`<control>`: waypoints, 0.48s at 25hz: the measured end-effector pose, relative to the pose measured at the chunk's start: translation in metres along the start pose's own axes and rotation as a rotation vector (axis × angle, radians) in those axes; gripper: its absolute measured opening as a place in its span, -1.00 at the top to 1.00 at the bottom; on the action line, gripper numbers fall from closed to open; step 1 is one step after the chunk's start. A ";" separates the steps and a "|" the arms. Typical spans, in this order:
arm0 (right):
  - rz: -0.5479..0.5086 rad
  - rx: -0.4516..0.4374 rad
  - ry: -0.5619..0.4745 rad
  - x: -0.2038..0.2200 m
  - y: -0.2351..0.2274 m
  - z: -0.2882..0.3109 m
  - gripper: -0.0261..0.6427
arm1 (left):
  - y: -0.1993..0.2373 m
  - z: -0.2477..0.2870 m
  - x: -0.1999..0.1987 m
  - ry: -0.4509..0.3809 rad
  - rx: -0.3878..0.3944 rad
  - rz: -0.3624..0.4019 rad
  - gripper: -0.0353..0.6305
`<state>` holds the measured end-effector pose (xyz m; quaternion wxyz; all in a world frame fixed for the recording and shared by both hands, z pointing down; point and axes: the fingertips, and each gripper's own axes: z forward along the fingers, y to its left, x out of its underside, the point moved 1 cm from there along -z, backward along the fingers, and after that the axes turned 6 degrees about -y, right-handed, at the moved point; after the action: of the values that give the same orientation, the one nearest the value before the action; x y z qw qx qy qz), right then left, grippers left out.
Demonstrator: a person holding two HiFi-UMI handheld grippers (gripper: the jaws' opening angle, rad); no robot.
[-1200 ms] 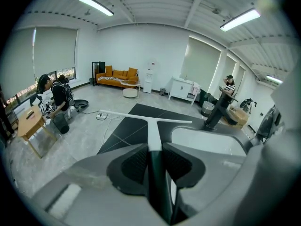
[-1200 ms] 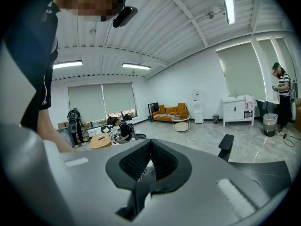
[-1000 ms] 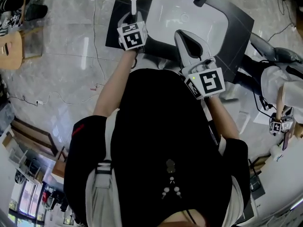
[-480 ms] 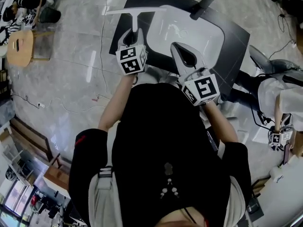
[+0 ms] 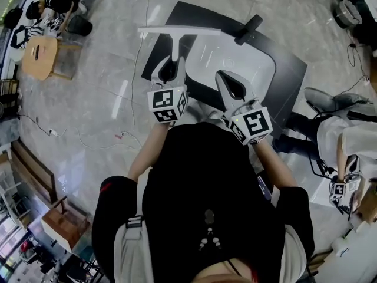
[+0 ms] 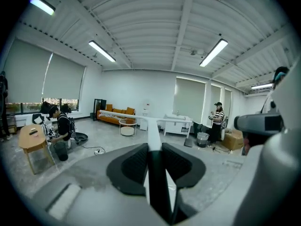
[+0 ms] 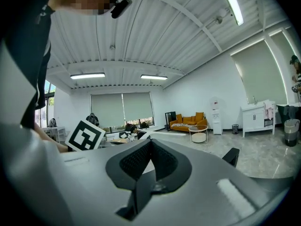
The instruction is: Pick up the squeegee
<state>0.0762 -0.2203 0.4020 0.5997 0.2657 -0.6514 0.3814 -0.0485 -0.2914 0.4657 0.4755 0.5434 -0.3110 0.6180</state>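
The squeegee [image 5: 178, 34] is white and T-shaped, with a long blade across the top of a short handle. My left gripper [image 5: 174, 62] is shut on the handle and holds it in the air, blade pointing away from me, above the left edge of the basin. In the left gripper view the handle [image 6: 153, 134] runs straight out between the two black pads [image 6: 133, 165]. My right gripper [image 5: 224, 75] hangs beside it on the right, jaws shut with nothing between them. From the right gripper view [image 7: 150, 144] the squeegee blade [image 7: 163, 134] shows just beyond the fingertips.
Below the grippers a white basin [image 5: 266, 69] sits in a black top [image 5: 290, 71] with a black fitting [image 5: 248, 28] at its far edge. A round wooden table [image 5: 39, 56] stands far left. Another person [image 5: 347, 141] sits at the right. Cables trail over the marble floor [image 5: 100, 99].
The left gripper has risen with the squeegee, which now hangs well above the black top. The right gripper has shifted a little and is still shut.
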 end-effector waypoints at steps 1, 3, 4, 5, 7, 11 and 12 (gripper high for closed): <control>-0.004 -0.005 -0.002 -0.002 0.001 -0.004 0.92 | -0.004 -0.007 -0.004 -0.014 -0.002 0.003 0.58; -0.015 -0.017 -0.009 -0.007 0.003 -0.011 0.92 | -0.010 -0.020 -0.012 -0.040 -0.006 0.010 0.58; -0.021 -0.022 -0.015 -0.010 0.004 -0.014 0.92 | -0.012 -0.026 -0.016 -0.053 -0.008 0.015 0.58; -0.026 -0.026 -0.020 -0.013 0.006 -0.017 0.92 | -0.014 -0.032 -0.020 -0.066 -0.011 0.021 0.58; -0.035 -0.037 -0.032 -0.019 0.010 -0.023 0.92 | -0.018 -0.045 -0.029 -0.094 -0.018 0.027 0.58; -0.054 -0.064 -0.057 -0.031 0.015 -0.037 0.92 | -0.029 -0.070 -0.047 -0.155 -0.036 0.039 0.58; -0.061 -0.071 -0.059 -0.033 0.017 -0.040 0.92 | -0.033 -0.076 -0.050 -0.167 -0.040 0.044 0.58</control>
<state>0.0906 -0.1814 0.3661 0.6006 0.2749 -0.6736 0.3316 -0.0490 -0.2238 0.3970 0.4453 0.5763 -0.3736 0.5745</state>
